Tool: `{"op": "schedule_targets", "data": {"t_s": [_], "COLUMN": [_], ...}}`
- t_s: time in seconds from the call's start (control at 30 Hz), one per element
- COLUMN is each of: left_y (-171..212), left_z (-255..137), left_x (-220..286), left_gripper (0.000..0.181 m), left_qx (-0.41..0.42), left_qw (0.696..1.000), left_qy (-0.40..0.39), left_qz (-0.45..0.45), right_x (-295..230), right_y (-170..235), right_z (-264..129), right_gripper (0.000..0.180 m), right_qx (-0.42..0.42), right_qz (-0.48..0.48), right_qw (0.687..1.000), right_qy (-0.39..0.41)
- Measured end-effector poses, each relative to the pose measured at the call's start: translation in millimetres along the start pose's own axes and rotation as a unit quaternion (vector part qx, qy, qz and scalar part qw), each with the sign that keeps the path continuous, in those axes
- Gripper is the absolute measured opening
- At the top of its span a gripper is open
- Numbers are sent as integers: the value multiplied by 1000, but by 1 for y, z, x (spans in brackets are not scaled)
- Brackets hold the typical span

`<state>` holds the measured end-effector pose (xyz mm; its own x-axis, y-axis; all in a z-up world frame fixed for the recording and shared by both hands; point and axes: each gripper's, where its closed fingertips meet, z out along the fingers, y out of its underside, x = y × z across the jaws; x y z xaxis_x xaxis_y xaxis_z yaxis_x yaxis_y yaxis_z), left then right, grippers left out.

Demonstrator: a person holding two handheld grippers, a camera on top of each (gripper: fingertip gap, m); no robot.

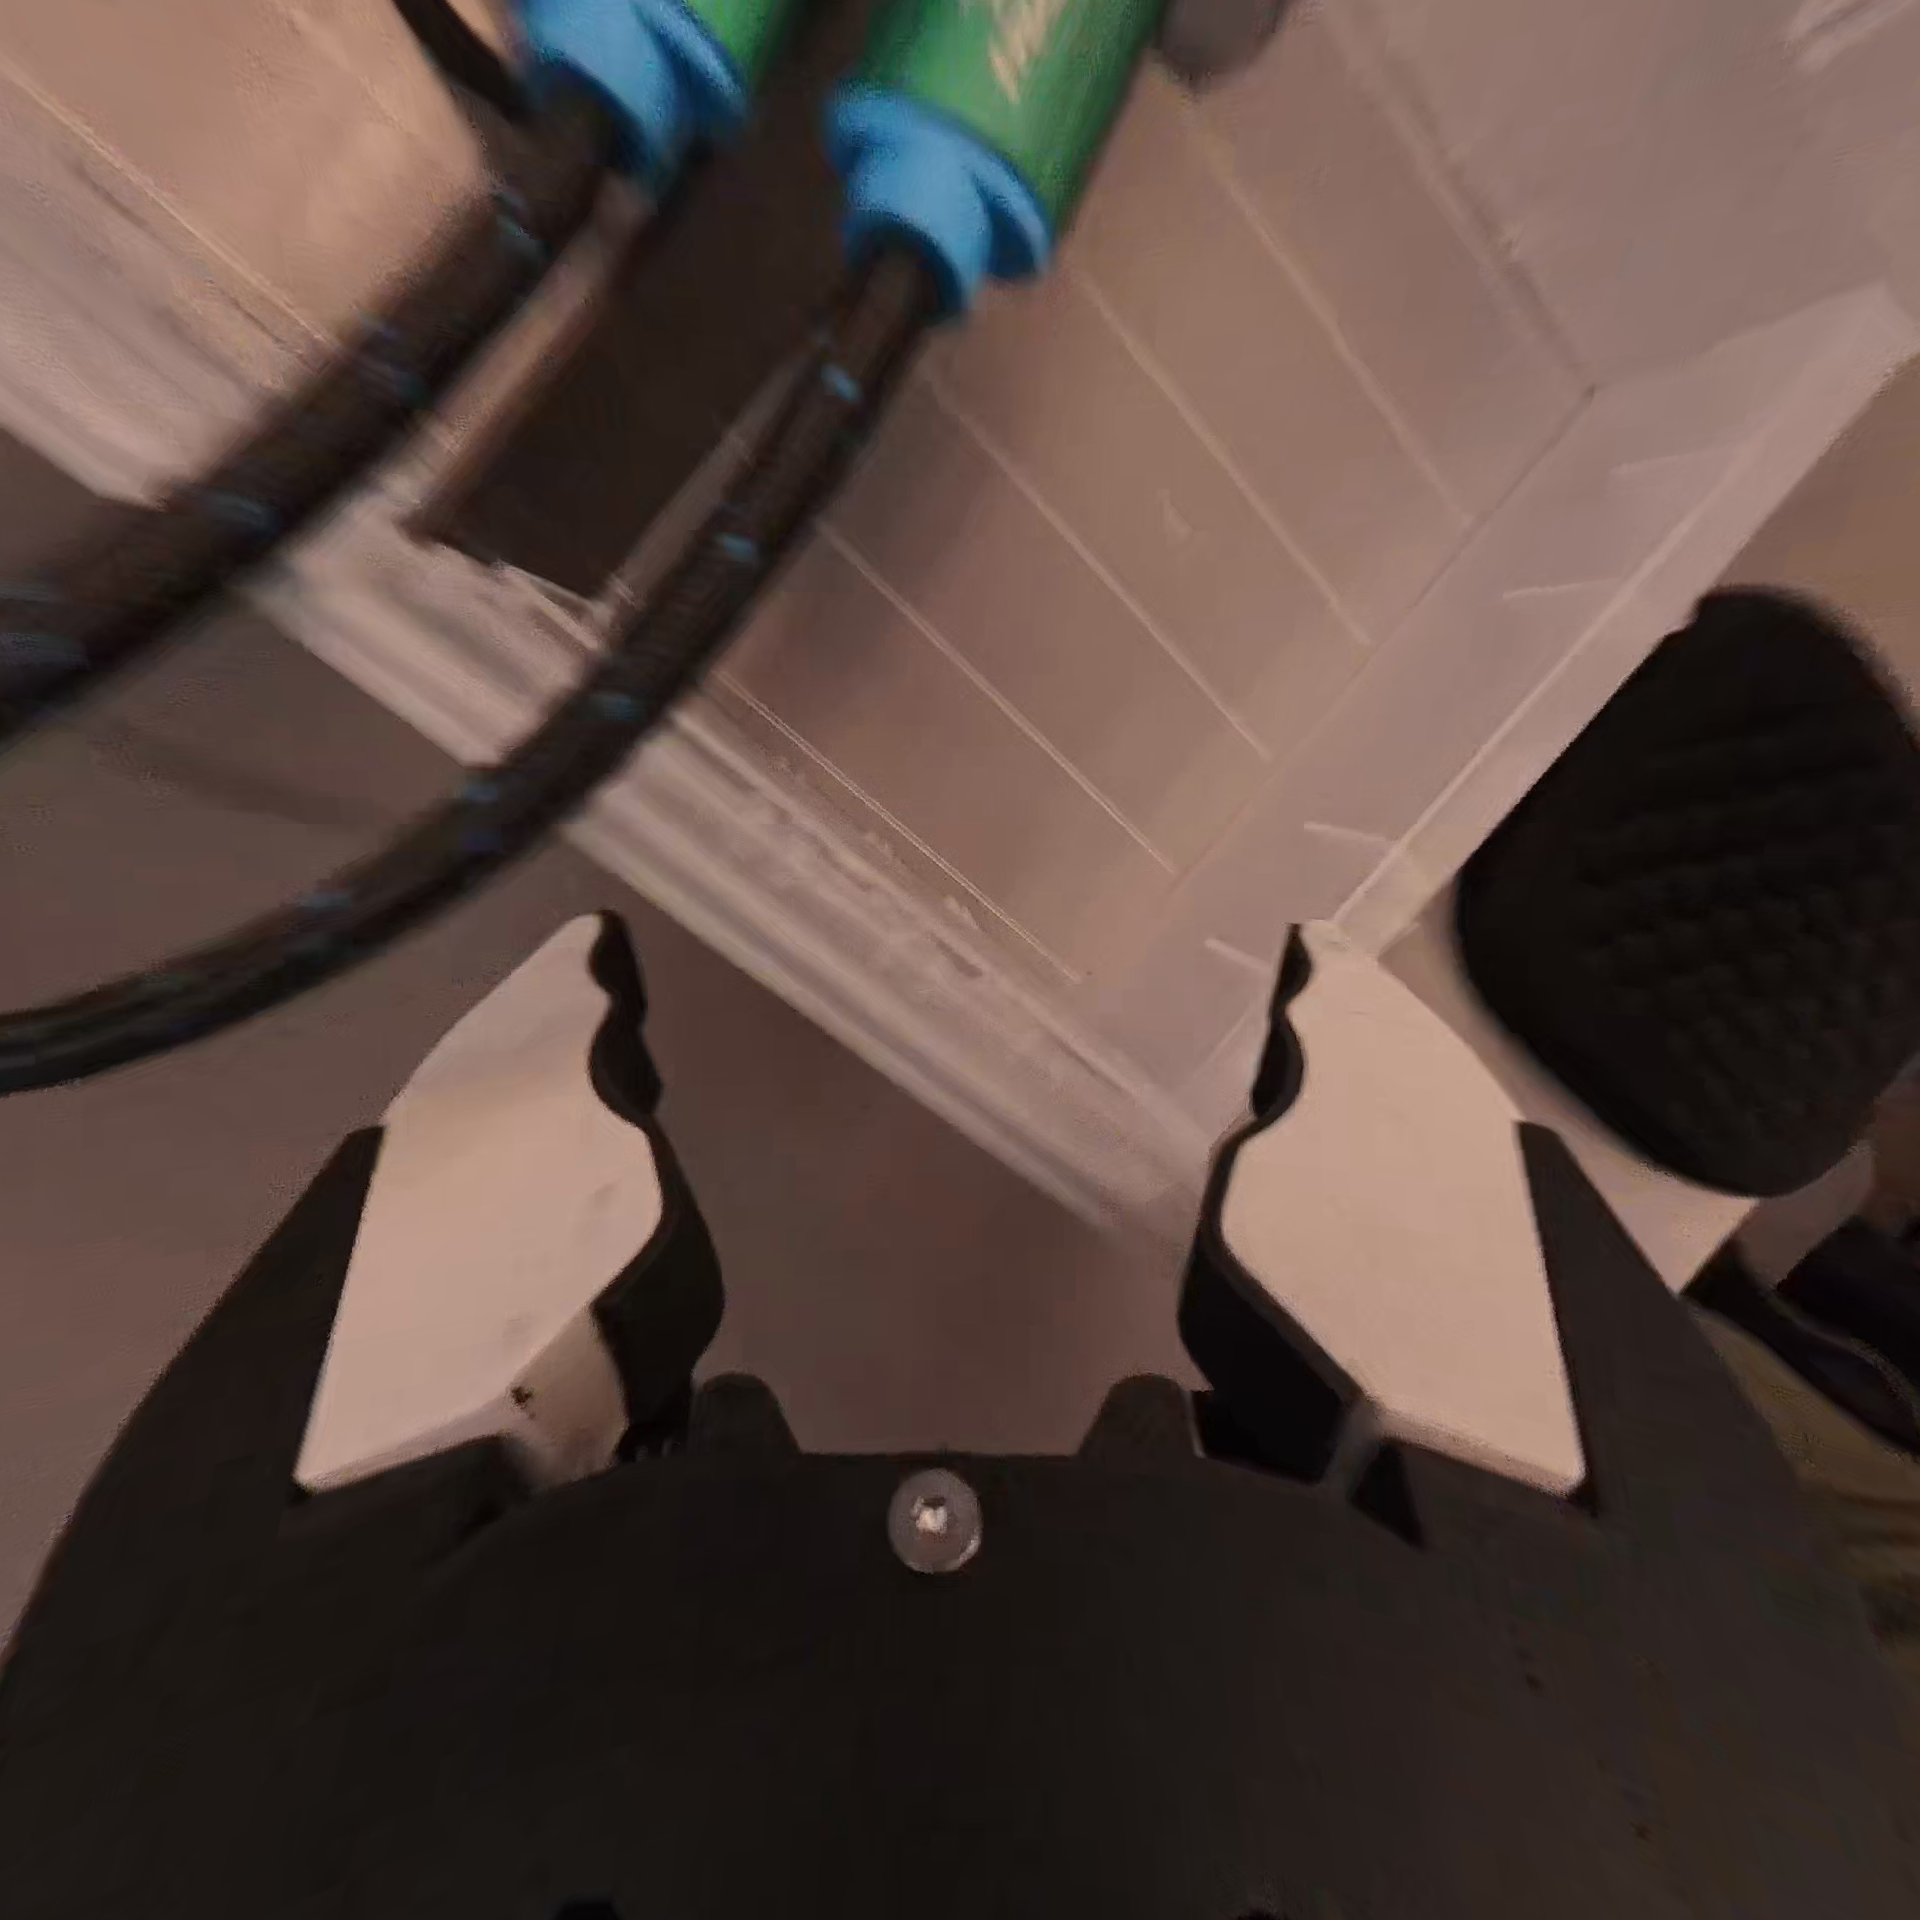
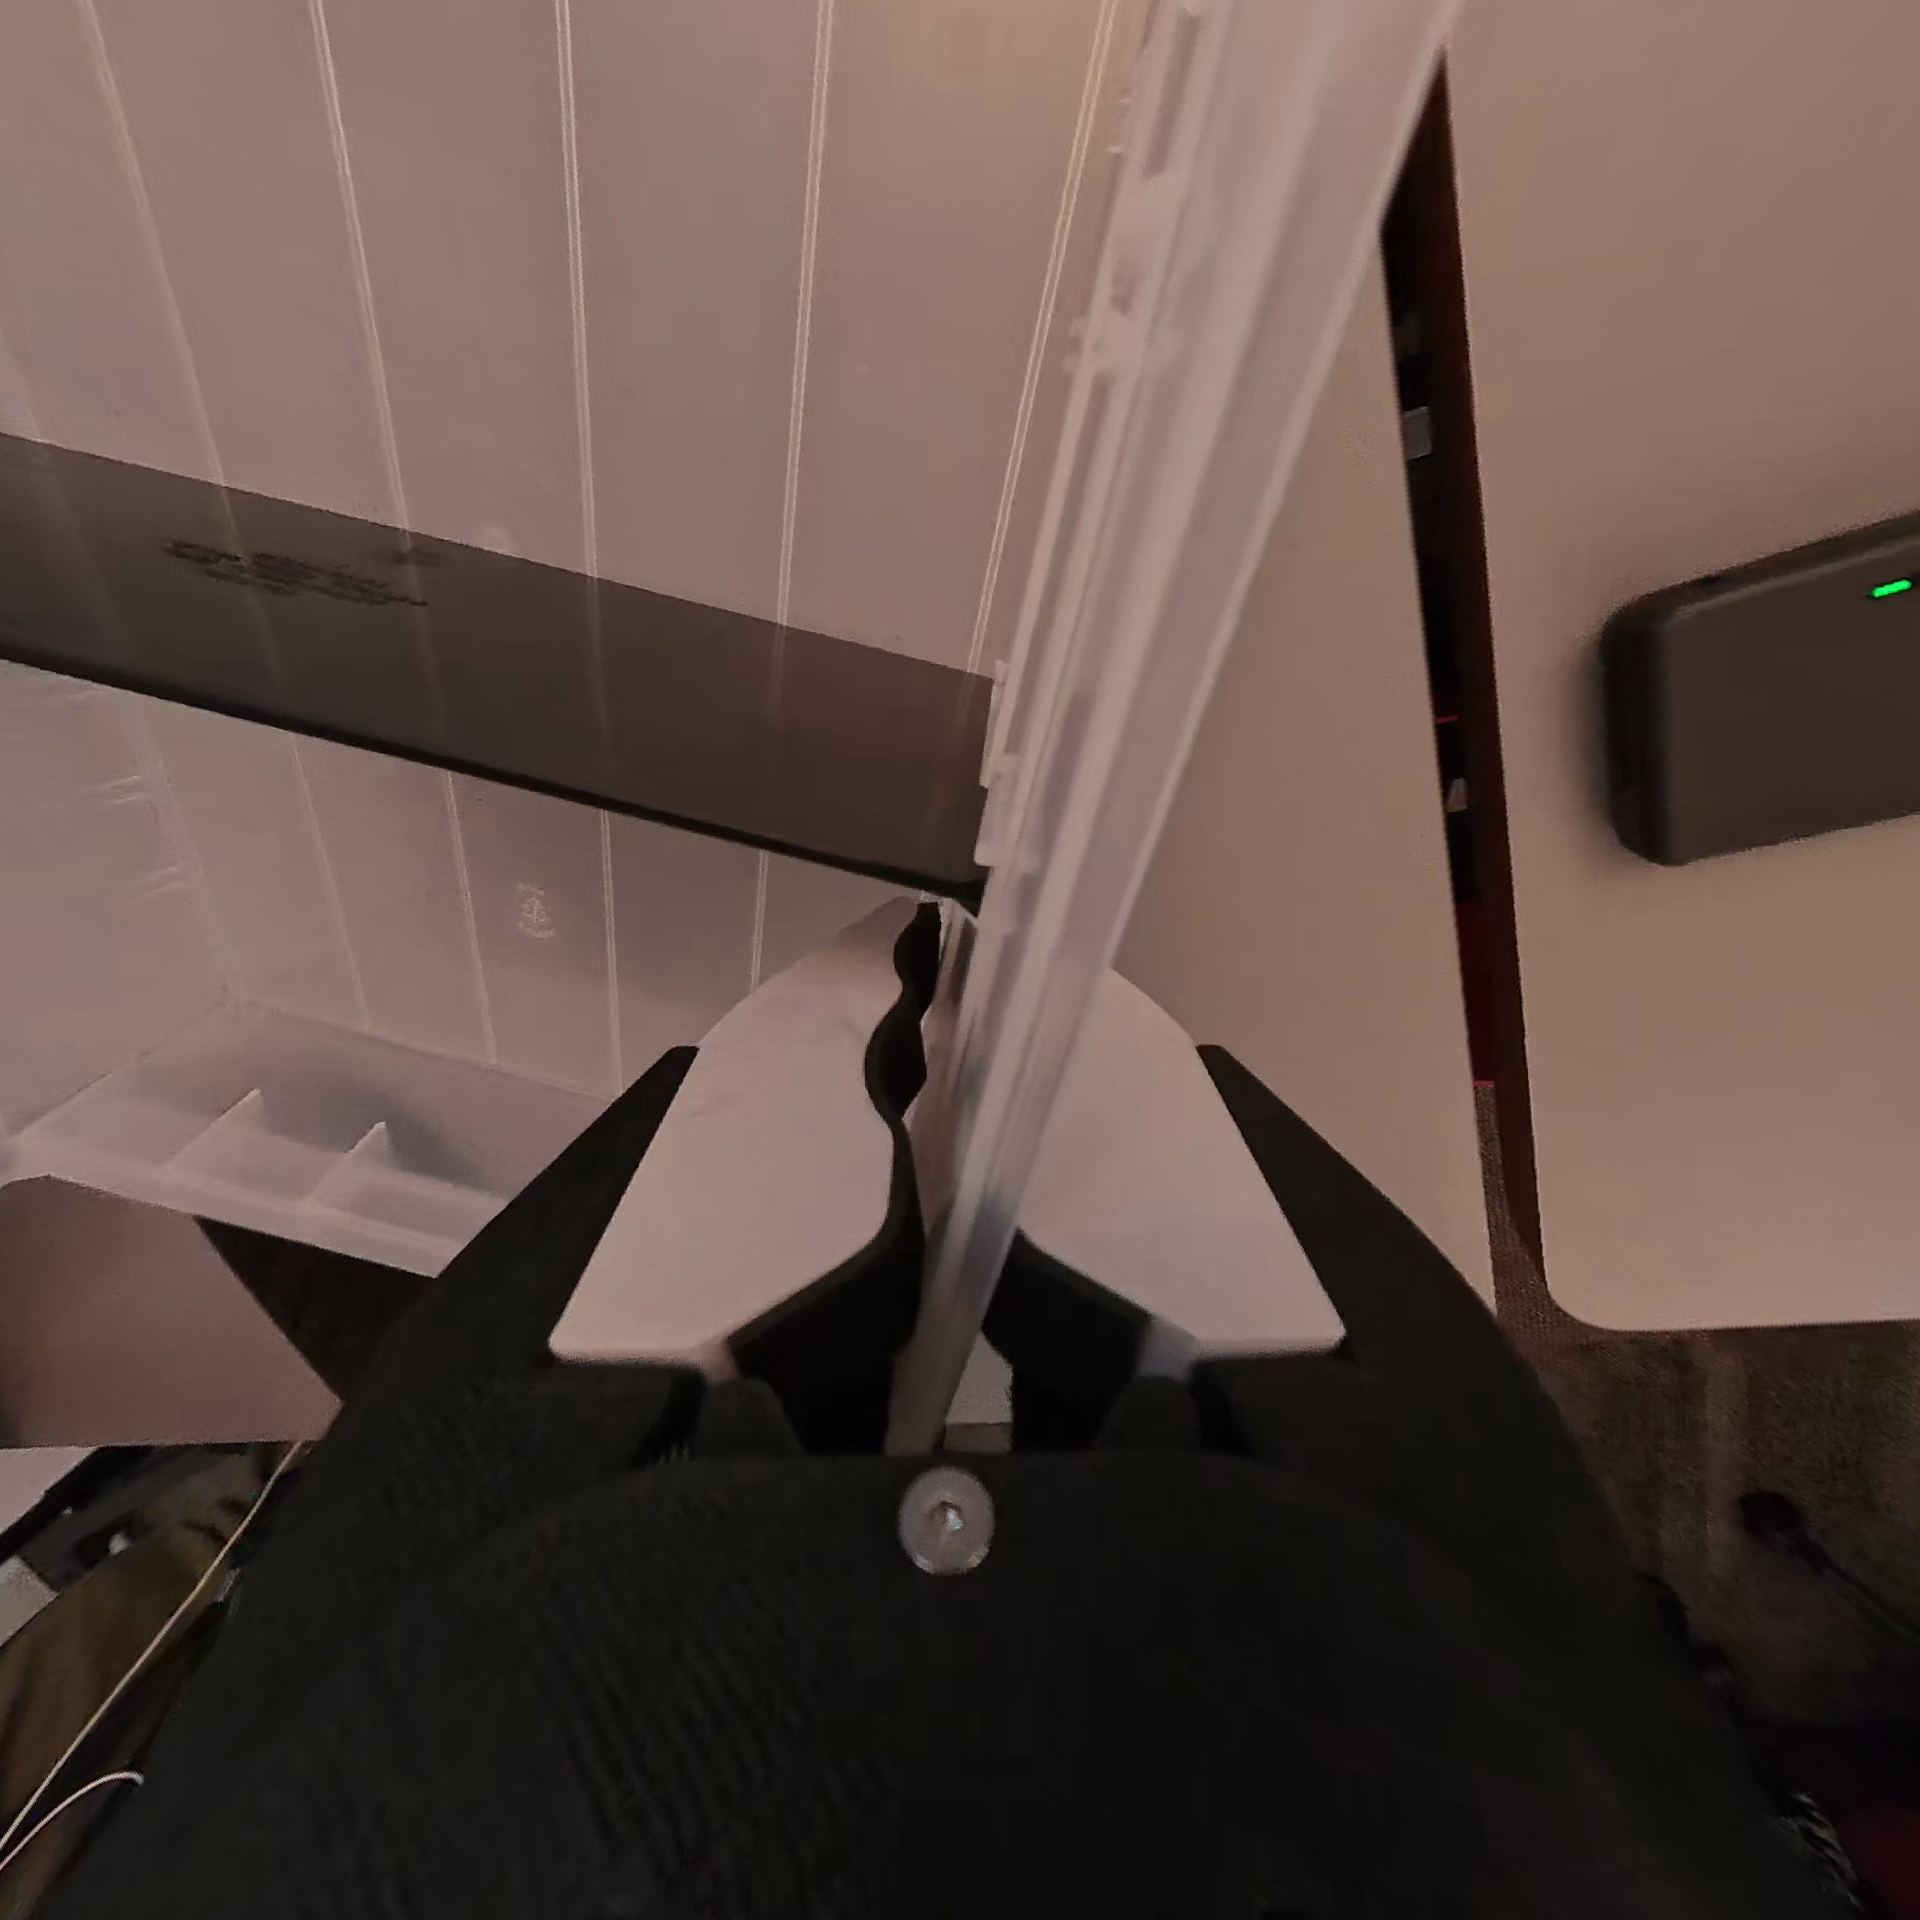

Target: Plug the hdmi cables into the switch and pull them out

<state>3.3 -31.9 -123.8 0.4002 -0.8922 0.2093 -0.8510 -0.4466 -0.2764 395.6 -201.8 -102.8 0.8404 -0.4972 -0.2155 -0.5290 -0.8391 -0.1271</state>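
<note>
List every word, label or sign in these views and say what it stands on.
Green plug: white lettering, cut off and blurred, unreadable.
Black slab: dark print, too blurred to read.
Clear bin: small moulded mark, too small to read.
No other writing shows.

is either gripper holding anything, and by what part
The right gripper pinches the clear plastic box by its side rim. The left gripper is open, empty.
</note>
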Motion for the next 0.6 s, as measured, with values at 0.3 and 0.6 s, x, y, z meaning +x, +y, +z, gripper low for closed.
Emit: {"op": "schedule_targets", "data": {"t_s": [0.3,0.6], "left_y": [18,105], "left_z": [-40,-98], "left_x": [-95,-193], "left_gripper": [5,9], "left_qx": [15,22], "left_qw": [997,987], "left_qy": [-65,-24], "left_qz": [-45,-160], "right_x": [-19,-67], "right_y": [-5,-1], "right_z": [21,55], "right_gripper": [4,4], "right_qx": [-20,-76], "right_qz": [-49,-112], "right_qw": [998,991], "right_qy": [24,17]}}
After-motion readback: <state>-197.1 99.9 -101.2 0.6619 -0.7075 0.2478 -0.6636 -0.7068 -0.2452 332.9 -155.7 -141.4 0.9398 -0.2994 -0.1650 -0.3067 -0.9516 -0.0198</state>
